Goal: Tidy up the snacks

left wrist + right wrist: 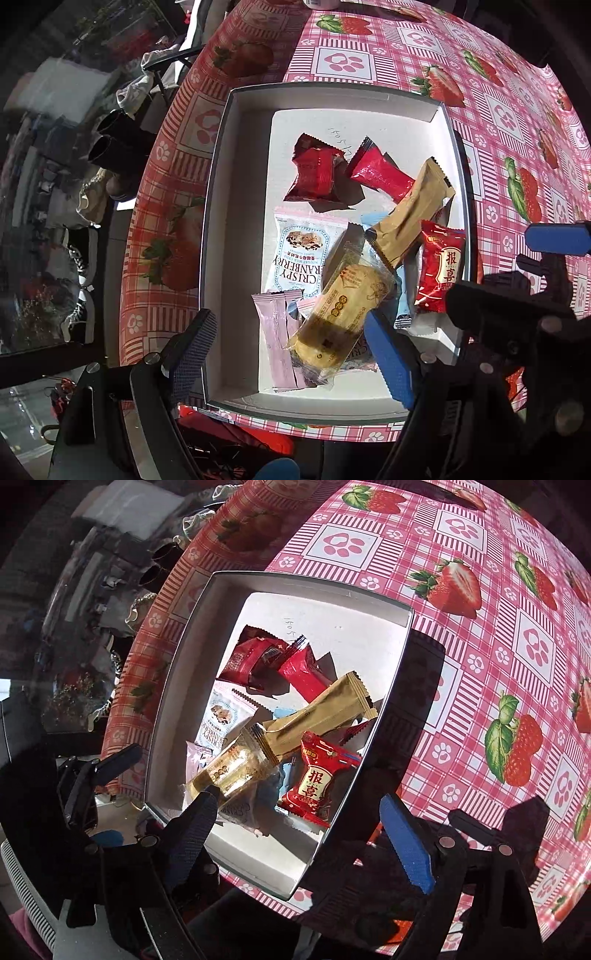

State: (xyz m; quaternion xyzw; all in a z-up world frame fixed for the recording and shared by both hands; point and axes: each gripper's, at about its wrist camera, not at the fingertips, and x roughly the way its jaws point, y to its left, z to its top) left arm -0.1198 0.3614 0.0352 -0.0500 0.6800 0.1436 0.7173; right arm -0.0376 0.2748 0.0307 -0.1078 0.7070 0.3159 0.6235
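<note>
Ana: Snacks are seen piled inside the white box [236, 110], which is set on the strawberry tablecloth [491, 110]. Two red packets [314, 173] are laid near the far wall of the box.

Ben: What is found in the middle of the box?

Ana: A tan packet [410, 210] is laid slanted there, with one end close to the right wall. Below it, a clear packet with a yellow cake [343, 306] is laid on top of the pile. A white packet marked "Crispy Cranberry" [295, 254] is tucked partly under that clear one. A pink packet [277, 343] is placed by the near wall of the box.

Ben: And the red one with the gold letters?

Ana: That red packet [317, 779] is leaned by the right wall of the box.

Ben: How are the claws held?

Ana: The left gripper [291, 354] is held wide open above the near end of the box, and nothing is gripped. One blue pad [388, 358] is seen just beside the clear packet. The right gripper [303, 838] is also held wide open, over the near right corner of the box, with nothing between its pads.

Ben: What is seen outside the box?

Ana: Shoes [79, 254] are seen on the floor, past the left edge of the tablecloth.
</note>
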